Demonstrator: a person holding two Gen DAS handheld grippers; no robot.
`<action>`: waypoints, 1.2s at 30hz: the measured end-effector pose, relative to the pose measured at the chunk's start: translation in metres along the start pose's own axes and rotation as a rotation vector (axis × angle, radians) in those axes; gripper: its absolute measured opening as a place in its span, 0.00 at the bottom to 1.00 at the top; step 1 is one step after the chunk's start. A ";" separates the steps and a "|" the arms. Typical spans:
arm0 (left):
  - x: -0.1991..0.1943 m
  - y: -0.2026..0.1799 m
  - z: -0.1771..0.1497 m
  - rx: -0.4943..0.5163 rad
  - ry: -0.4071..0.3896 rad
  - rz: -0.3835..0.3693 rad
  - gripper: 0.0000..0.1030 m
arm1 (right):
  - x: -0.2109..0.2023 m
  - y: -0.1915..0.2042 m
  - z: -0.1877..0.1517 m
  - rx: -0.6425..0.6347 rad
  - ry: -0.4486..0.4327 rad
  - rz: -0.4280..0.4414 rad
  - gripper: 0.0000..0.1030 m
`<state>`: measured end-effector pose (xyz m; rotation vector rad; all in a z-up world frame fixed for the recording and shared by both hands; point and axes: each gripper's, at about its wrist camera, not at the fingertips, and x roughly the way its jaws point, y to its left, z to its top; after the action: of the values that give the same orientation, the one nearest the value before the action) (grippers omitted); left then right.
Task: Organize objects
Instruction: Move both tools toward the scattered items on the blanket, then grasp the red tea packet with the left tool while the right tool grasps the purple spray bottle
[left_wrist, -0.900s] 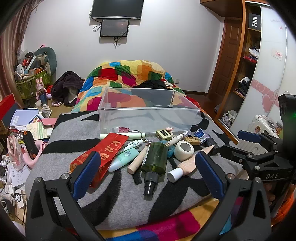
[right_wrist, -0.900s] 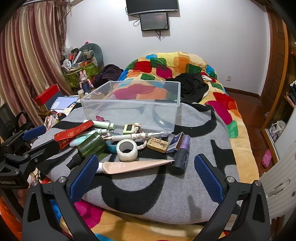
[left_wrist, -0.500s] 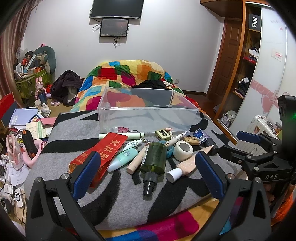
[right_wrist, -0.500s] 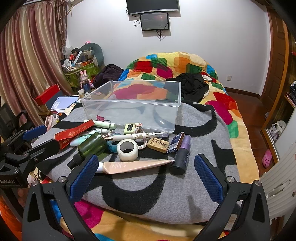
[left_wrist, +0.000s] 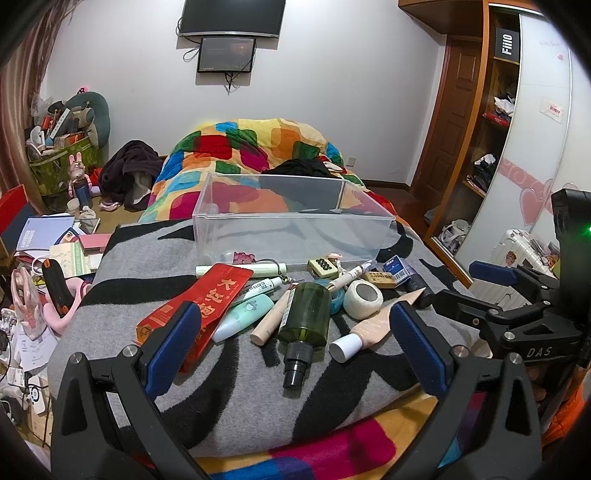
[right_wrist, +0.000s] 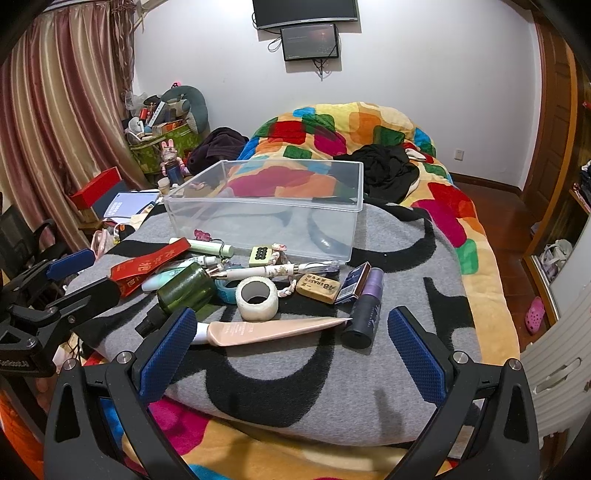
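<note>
Many small items crowd the blanket near the clear bin (left_wrist: 291, 221); the left gripper (left_wrist: 295, 345) hangs released over the green bottle (left_wrist: 304, 314), which may roll. From the right view, the right gripper (right_wrist: 291, 350), spread empty, nears the pink tube (right_wrist: 273, 330); the purple bottle (right_wrist: 364, 314) could be nudged.

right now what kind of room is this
Most likely a lived-in bedroom. A bed under a patchwork quilt fills the middle, a wardrobe with shelves and a sliding door stands to one side, and a TV hangs on the wall. Toiletries lie beside a clear bin.
</note>
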<state>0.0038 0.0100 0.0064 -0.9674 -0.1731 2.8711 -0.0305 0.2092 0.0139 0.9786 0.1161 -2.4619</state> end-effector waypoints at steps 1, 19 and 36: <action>0.000 0.000 0.000 0.000 0.001 -0.001 1.00 | 0.000 0.000 0.000 0.000 0.000 0.002 1.00; 0.010 0.030 -0.001 -0.009 0.016 0.071 0.89 | 0.022 -0.026 0.002 0.071 0.048 0.019 0.88; 0.059 0.102 -0.020 -0.120 0.168 0.114 0.89 | 0.069 -0.074 0.001 0.188 0.155 -0.059 0.56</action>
<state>-0.0377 -0.0812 -0.0590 -1.2747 -0.2874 2.8903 -0.1085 0.2461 -0.0386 1.2630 -0.0374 -2.4827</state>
